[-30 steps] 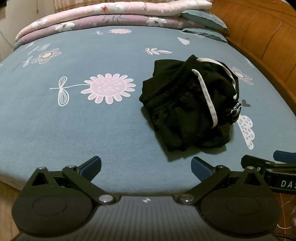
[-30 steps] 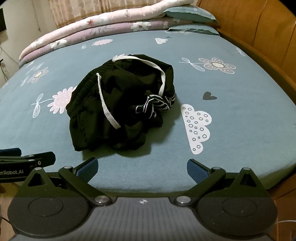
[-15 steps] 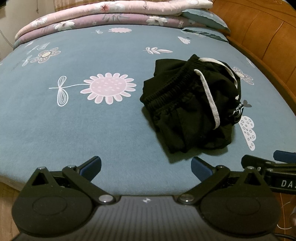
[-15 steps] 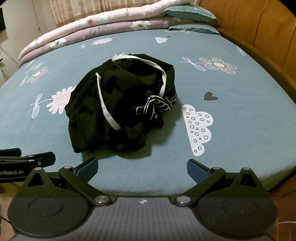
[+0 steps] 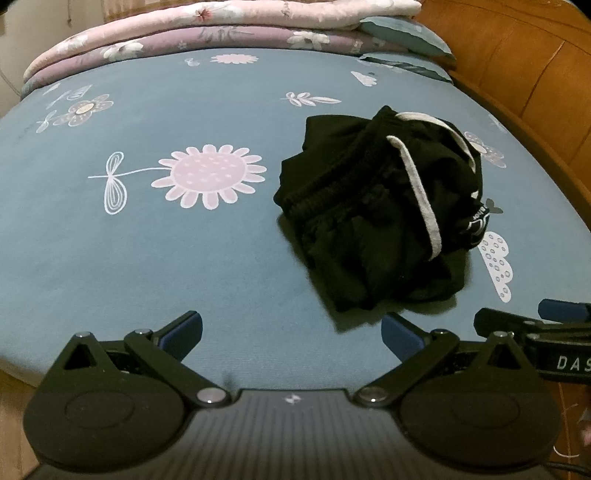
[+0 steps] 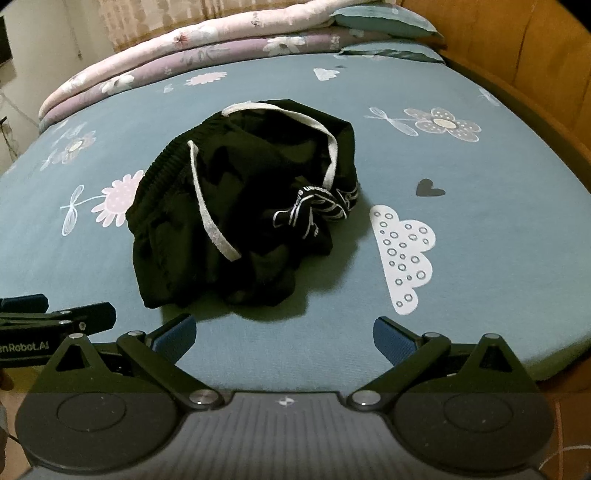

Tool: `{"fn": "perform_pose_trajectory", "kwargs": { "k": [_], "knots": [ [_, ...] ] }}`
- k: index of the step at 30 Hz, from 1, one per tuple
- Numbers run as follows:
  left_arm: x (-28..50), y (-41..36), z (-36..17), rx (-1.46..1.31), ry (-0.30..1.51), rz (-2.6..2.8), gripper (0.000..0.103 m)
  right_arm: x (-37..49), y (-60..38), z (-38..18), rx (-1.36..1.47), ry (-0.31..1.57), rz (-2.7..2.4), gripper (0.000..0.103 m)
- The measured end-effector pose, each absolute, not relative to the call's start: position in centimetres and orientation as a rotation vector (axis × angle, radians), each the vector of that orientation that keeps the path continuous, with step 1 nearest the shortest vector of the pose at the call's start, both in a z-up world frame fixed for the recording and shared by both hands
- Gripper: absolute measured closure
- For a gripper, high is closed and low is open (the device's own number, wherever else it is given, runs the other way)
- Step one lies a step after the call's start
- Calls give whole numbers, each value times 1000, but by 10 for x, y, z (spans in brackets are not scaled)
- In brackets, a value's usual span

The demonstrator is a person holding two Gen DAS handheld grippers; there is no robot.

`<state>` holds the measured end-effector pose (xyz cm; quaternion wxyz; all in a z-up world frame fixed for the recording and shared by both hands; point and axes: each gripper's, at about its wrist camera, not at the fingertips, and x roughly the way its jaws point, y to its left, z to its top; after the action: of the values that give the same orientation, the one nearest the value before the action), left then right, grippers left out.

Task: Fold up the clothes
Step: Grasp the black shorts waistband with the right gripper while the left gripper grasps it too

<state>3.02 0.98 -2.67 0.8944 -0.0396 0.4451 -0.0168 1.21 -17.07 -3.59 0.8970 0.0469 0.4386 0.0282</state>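
Shorts (image 5: 376, 210), black, crumpled in a heap on the bedsheet (image 5: 147, 258), lying ahead of both pairs of fingers and touched by neither. Seen from the left gripper (image 5: 291, 332): heap ahead and off toward the right fingertip, sitting slightly lower and nearer than a second ago, which reads as a slow forward creep rather than a reach. Seen from the right gripper (image 6: 284, 332): heap ahead and off toward the left fingertip, likewise a touch nearer. Both sets of fingers spread wide, nothing between the blue pads, no cloth gripped. Meaning for the task, as a judgement: folding not begun, approach barely under way, garment yet to be spread flat before any fold can be made.

White drawstring (image 6: 210, 218) draped over the top of the heap in a long loop, one end loose toward the near side. Elastic waistband (image 6: 162, 166) showing on the side beyond the left fingertip of the right gripper. White printed lettering (image 6: 314, 210) bunched in the folds, too creased to read.

Hidden or unclear: leg openings and hems buried in the black folds, so no telling which edge is which; underside of the heap out of sight; dark fabric swallowing most crease detail in this dim light. Other gripper's tip cut off at the frame edge in each view. Holder's hands out of sight. Stacked quilts (image 5: 207, 29) well beyond the fingertips, wooden bed frame (image 6: 517, 55) off past the right fingertip.
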Motion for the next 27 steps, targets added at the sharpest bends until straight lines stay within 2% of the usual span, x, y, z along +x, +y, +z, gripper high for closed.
{"fn": "perform_pose_trajectory", "kwargs": {
  "k": [14, 27],
  "knots": [
    [76, 16, -48, -76, 935, -45, 1, 61, -177, -43, 97, 885, 99, 0],
    [145, 20, -36, -43, 915, -126, 1, 147, -162, -30, -9, 907, 145, 0]
  ]
}}
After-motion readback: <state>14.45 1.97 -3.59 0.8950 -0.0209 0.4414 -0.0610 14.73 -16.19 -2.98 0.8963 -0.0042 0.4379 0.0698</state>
